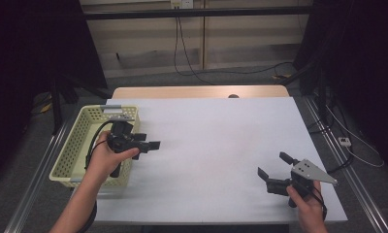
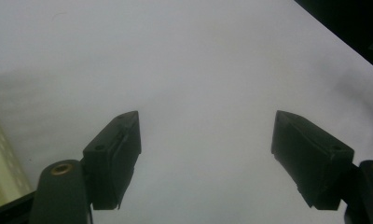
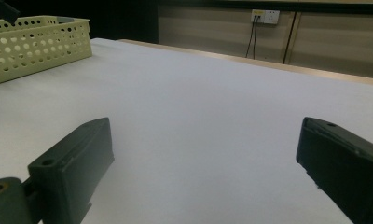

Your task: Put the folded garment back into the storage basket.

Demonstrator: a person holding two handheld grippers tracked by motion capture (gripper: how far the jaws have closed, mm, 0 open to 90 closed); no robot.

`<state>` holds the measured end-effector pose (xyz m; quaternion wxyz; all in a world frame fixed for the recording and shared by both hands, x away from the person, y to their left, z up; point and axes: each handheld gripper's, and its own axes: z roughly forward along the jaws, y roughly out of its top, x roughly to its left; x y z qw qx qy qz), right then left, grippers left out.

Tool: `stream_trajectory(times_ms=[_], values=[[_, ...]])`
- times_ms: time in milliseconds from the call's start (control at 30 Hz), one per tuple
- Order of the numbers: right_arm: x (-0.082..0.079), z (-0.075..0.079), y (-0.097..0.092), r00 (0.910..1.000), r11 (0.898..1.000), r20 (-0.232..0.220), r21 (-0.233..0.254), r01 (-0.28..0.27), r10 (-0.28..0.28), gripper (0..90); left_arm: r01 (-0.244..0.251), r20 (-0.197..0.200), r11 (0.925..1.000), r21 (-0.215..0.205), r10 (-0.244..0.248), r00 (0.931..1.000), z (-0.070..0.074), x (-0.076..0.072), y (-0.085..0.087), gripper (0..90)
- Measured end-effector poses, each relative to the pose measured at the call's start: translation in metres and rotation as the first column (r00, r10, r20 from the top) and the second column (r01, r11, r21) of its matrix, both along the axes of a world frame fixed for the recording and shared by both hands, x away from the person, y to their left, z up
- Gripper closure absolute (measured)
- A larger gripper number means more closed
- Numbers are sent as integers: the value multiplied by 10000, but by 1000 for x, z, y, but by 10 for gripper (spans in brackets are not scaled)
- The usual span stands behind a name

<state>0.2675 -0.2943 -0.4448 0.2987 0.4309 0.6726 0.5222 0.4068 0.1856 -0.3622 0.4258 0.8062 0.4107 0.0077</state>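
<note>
My left gripper (image 1: 150, 142) hovers at the right rim of a pale yellow perforated basket (image 1: 80, 141) on the left of the table, jaws pointing right over the white surface. In the left gripper view its jaws (image 2: 205, 140) stand apart with nothing between them, and a sliver of the basket (image 2: 0, 172) shows at the left edge. My right gripper (image 1: 274, 165) rests low near the front right corner, a grey three-cornered plate on top, jaws wide apart and empty. The right gripper view looks between its jaws (image 3: 208, 140) across bare table to the basket (image 3: 35, 44).
The white table top (image 1: 216, 145) has a wooden strip along its far edge. Cables hang from a wall socket (image 3: 265, 16) and run over the floor behind. Dark stands and curtains flank both sides.
</note>
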Motion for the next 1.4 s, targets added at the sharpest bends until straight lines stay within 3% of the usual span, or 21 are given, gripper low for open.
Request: stream_trajectory(times_ms=[167,433,633,1067,1400], values=[[0,0,0,10000,10000,2,6,5,-5,36,151,114,9999,24,-151,9998,-5,-5,-3,245],[0,0,0,10000,10000,-11,8,0,1,36,222,194,9990,-384,-214,9996,-14,-11,-2,246],[0,0,0,10000,10000,-9,1,-3,3,36,316,262,9989,-353,-306,9992,-21,-16,-1,245],[0,0,0,10000,10000,-13,-24,-35,35,36,705,18,9950,-704,-706,9975,-38,-26,-2,243],[0,0,1,10000,10000,-20,-48,-47,47,36,813,-14,9955,-483,-815,9967,-47,-31,-2,241]])
